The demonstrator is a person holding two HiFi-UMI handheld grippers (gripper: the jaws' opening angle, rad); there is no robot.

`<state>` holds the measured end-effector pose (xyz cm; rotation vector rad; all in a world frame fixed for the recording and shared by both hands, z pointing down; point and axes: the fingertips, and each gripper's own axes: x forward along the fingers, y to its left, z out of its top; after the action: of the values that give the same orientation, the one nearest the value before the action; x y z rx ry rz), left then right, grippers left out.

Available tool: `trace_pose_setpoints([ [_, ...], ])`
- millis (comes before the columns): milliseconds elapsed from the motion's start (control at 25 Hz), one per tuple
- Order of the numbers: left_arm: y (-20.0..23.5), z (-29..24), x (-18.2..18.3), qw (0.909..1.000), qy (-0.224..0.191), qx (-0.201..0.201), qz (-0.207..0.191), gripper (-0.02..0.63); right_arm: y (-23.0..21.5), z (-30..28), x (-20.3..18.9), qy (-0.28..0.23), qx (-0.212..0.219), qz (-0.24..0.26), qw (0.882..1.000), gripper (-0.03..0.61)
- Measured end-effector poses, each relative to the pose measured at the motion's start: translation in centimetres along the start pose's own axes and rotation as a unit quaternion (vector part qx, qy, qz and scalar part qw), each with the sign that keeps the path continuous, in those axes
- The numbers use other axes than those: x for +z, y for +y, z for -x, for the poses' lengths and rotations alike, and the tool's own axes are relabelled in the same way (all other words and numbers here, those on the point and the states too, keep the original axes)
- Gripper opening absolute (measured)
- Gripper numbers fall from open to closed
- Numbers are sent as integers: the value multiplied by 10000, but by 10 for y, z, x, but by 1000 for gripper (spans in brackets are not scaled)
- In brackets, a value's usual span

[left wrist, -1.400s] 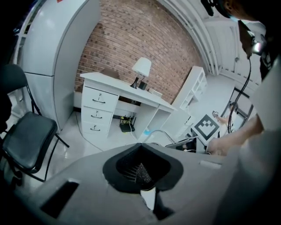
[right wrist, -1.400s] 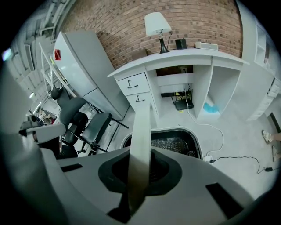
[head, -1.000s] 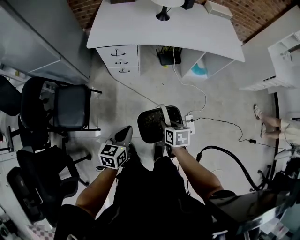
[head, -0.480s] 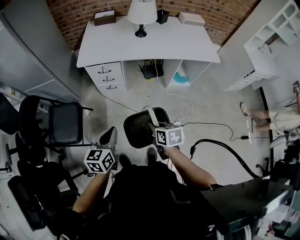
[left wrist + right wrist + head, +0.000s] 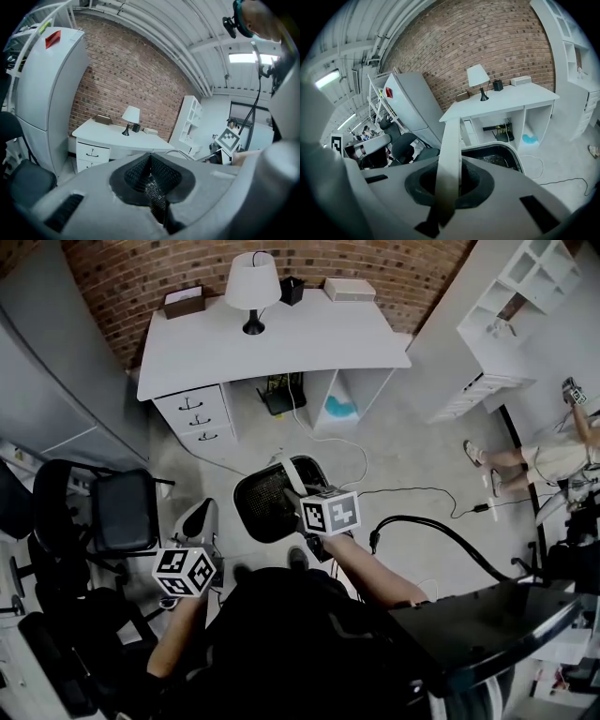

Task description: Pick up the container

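Black mesh container with a white rim (image 5: 265, 507) hangs in front of me over the grey concrete floor (image 5: 412, 456), just ahead of my right claw (image 5: 302, 495). Right claw is pinched tight on the container's flat white handle band (image 5: 451, 150); the band runs up between the jaws, with the bin body just beyond. Left claw (image 5: 200, 518) is near the bin's left side but apart from it, jaws pressed together on nothing, only its own ribbed black pads (image 5: 133, 176) meeting.

Step, as I read it: pick-up under way, one-claw hold by the handle. The next move calls for a firm pinch so the thin band doesn't slip or twist, a level bin, and clearance from the black office chairs (image 5: 117, 512) on my left. Left claw could steady the rim if it swings.
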<state>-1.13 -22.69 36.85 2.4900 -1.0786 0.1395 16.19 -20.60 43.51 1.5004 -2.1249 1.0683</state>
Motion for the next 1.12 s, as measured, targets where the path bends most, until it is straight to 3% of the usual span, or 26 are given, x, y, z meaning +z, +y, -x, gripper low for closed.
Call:
trace_pose_setpoints([
  [440,-20,0,21,9988,-210,50,-435,11,-6,23,21,-265,2,-13,9996,28],
  [1120,-26,3,25,9986,-301,104,-431,11,-7,24,22,-227,97,-11,9997,28],
])
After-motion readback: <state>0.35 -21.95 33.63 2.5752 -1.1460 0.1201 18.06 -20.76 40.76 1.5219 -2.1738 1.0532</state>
